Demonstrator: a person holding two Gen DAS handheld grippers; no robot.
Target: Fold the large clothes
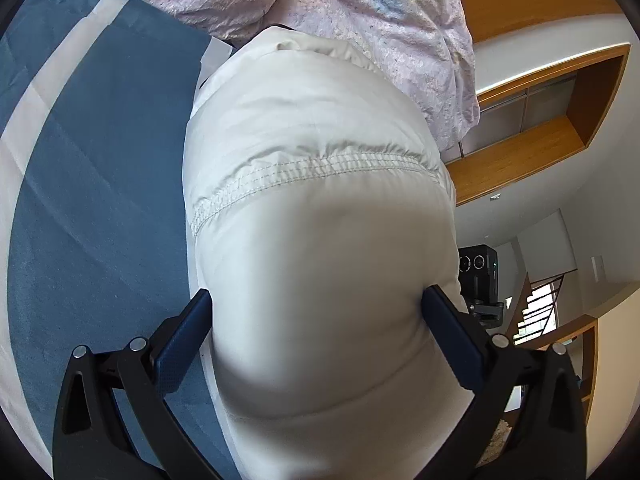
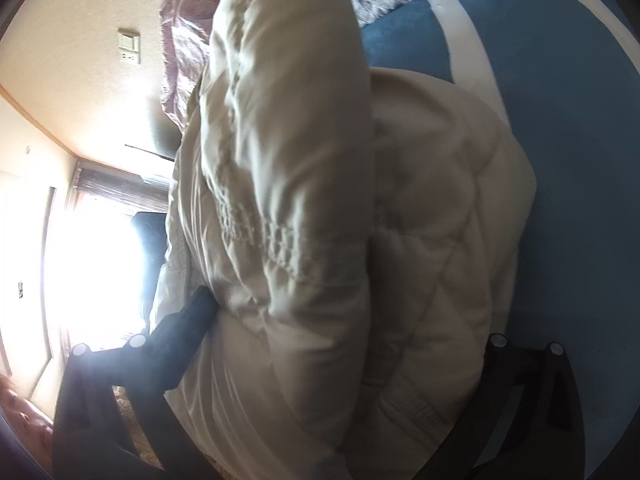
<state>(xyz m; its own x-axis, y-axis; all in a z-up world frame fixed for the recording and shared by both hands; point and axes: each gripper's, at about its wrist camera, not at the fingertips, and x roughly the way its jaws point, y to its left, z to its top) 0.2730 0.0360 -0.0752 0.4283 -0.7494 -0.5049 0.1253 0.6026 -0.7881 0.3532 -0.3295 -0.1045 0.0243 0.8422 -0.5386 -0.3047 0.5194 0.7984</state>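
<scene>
A white padded jacket (image 1: 320,216) fills the middle of the left wrist view, where it is seen bulging between the two fingers of the left gripper (image 1: 318,308). A gathered, stitched seam (image 1: 304,172) is seen running across the fabric above the fingers. The jacket is clamped by the left gripper: both blue finger pads (image 1: 188,336) are pressed into the puffed material from either side, and the fabric swells out above and below them.

In the right wrist view the same garment (image 2: 300,208) is shown as cream quilted cloth, with one thick fold laid over a diamond-stitched part (image 2: 448,208) beneath it. A bundle of this cloth is gripped by the right gripper (image 2: 344,320); one dark finger (image 2: 192,320) is pushed against the left edge of the bundle, while the other finger is mostly hidden under the fabric.

The jacket is held over a blue bedcover (image 1: 100,168) marked with pale stripes (image 1: 44,92), and its far end is seen reaching towards crumpled pink-patterned bedding (image 1: 360,12). Whether the lower part of the garment rests on the cover cannot be told.

Beyond the bed, wooden shelving (image 1: 540,92) is seen on a pale wall, and a small black camera device (image 1: 482,272) stands beside the jacket's edge. In the right wrist view a brightly lit window (image 2: 96,264) and a wall switch plate (image 2: 129,46) are visible.
</scene>
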